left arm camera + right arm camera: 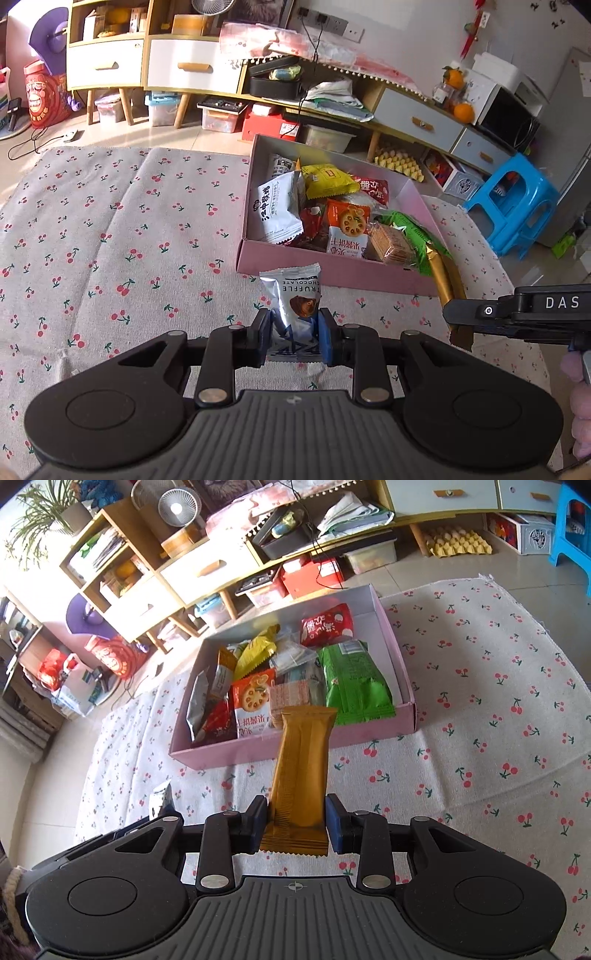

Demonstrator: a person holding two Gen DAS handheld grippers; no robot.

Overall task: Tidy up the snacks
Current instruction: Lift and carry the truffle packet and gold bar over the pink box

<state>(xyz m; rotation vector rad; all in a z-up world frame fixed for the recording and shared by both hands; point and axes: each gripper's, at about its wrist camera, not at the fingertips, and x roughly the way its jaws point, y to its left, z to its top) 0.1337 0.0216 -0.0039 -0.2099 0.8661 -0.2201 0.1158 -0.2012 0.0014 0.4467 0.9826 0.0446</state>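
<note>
A pink box point(332, 271) point(258, 747) full of snack packets stands on the cherry-print cloth. My left gripper point(294, 328) is shut on a silver truffle chocolate packet point(295, 295), held upright just in front of the box's near wall. My right gripper point(297, 814) is shut on a long gold snack bar point(301, 768), whose far end reaches over the box's near wall. The gold bar also shows in the left wrist view point(448, 280), with the right gripper's body to the right of it. The silver packet's tip shows in the right wrist view point(160, 797).
The cherry-print cloth point(110, 240) point(498, 701) covers the table. Behind it stand wooden cabinets point(166, 62) with storage bins on the floor. A blue plastic stool point(513, 206) stands at the right. A yellow egg tray point(458, 541) lies under the cabinet.
</note>
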